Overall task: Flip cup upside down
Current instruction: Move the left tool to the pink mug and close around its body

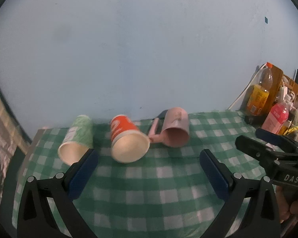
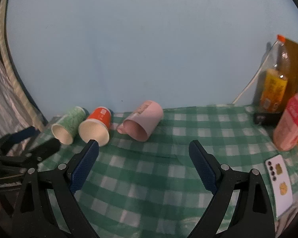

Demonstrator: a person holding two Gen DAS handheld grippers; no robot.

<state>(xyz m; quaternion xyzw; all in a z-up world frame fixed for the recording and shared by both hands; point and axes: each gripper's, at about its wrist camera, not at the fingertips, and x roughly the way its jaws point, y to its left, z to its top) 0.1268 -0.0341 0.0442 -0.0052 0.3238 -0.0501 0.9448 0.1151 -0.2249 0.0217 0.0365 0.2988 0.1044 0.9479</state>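
Left wrist view: three cups lie on their sides on a green checked tablecloth [image 1: 149, 188], mouths toward the camera: a green paper cup [image 1: 77, 136], a red paper cup [image 1: 127, 138] and a pink mug [image 1: 175, 128] with its handle pointing toward the red one. The left gripper [image 1: 149, 154] hangs spread wide and empty, short of the red cup. Which cup is meant is not certain.

Right wrist view: the right gripper [image 2: 144, 148] is likewise released, holding nothing, with the pink mug [image 2: 143, 120] just ahead and the red paper cup [image 2: 96, 126] near its left finger. Bottles [image 2: 288, 123] stand well apart at right. The paper cups look light and crushable, best pinched gently across the mid-wall; the mug appears heavier, stiff and smooth, wanting a firmer hold across its body.
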